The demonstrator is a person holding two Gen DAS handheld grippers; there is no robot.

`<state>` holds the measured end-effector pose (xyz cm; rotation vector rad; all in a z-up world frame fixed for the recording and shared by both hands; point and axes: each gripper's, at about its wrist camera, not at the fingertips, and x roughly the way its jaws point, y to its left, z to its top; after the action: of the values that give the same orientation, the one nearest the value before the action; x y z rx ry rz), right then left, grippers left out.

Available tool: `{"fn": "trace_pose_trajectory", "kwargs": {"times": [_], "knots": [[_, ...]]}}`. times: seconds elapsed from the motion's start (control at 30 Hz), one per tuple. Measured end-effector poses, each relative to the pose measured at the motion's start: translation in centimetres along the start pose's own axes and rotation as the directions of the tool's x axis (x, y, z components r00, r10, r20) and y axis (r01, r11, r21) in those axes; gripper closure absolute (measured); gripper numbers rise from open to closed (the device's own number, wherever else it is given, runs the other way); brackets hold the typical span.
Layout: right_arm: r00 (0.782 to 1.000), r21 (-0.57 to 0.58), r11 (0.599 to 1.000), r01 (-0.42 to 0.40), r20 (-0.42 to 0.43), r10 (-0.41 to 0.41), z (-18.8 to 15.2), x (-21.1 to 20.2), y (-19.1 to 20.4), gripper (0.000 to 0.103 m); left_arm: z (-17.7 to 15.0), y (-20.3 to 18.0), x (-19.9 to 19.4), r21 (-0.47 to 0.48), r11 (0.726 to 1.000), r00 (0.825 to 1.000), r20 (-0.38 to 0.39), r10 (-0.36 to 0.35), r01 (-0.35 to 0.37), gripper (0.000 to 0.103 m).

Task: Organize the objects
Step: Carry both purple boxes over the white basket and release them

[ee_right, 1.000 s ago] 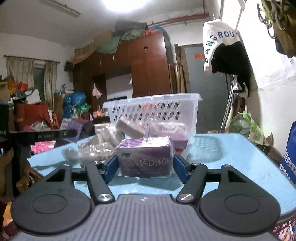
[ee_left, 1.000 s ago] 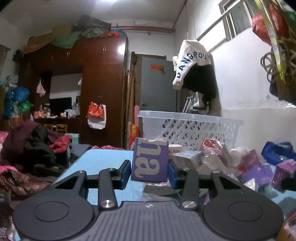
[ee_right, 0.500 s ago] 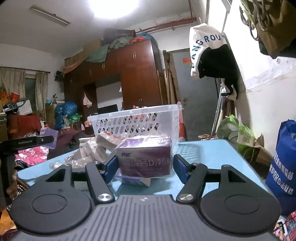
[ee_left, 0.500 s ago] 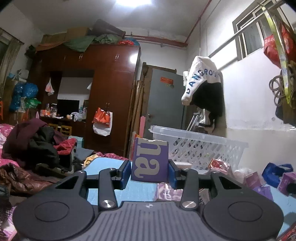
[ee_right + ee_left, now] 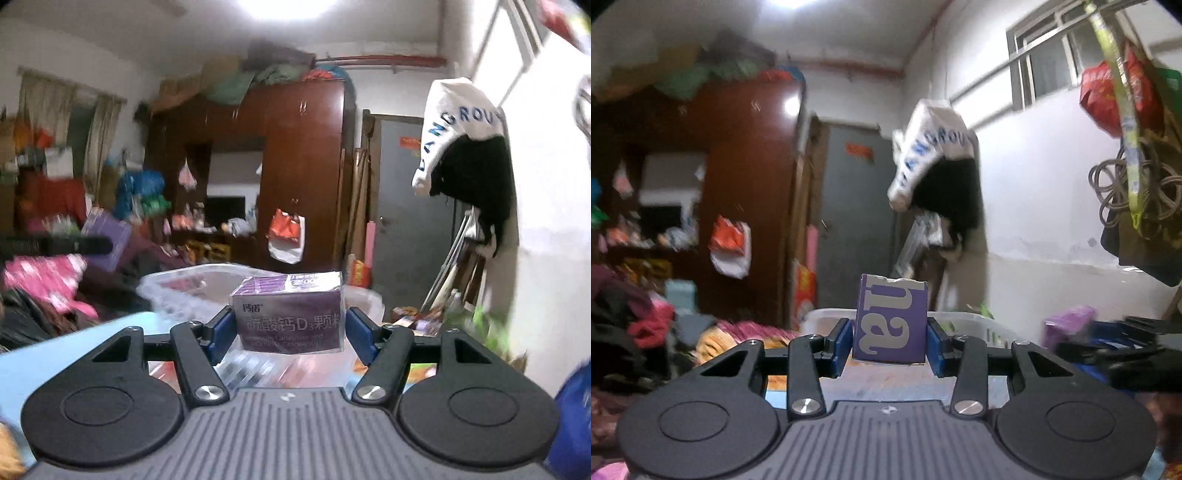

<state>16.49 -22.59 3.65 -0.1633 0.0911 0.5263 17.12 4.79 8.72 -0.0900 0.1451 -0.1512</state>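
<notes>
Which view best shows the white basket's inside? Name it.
The right wrist view: the white basket sits below the camera, so its rim and some contents show. The left wrist view shows only a blurred strip of its rim behind the held purple box.

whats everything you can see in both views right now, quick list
purple box with big white letters: 1, purple, upright between the left gripper's pads
purple medicine box: 1, purple, film-wrapped, between the right gripper's pads
basket: 1, white plastic, beyond and below both boxes
table: 1, light blue, below
wardrobe: 1, dark red-brown, back wall
door: 1, grey
hanging garment: 1, white with blue letters, over black clothing
orange bag: 1, on wardrobe
left gripper: 1, black, blue pads
right gripper: 1, black, blue pads
</notes>
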Motion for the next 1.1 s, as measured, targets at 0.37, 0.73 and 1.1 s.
{"fn": "trace_pose_trajectory", "kwargs": {"times": [0.37,0.73,1.1], "knots": [[0.986,0.018,0.999,-0.034,-0.162,0.036,1.6,9.6,-0.9,0.022,1.1,-0.2,12.3,-0.021,0.99,0.966,-0.222,0.131,-0.139,0.041],[0.991,0.079,0.994,-0.071,-0.105,0.079,-3.8,-1.6,-0.7,0.0,-3.3,-0.4,-0.6,0.009,0.997,0.994,-0.078,0.071,-0.071,0.001],[0.987,0.132,0.99,-0.042,-0.15,0.062,-11.3,-8.9,3.9,0.0,-13.4,0.6,-9.8,-0.055,0.985,0.987,-0.026,0.161,-0.162,0.003]]}}
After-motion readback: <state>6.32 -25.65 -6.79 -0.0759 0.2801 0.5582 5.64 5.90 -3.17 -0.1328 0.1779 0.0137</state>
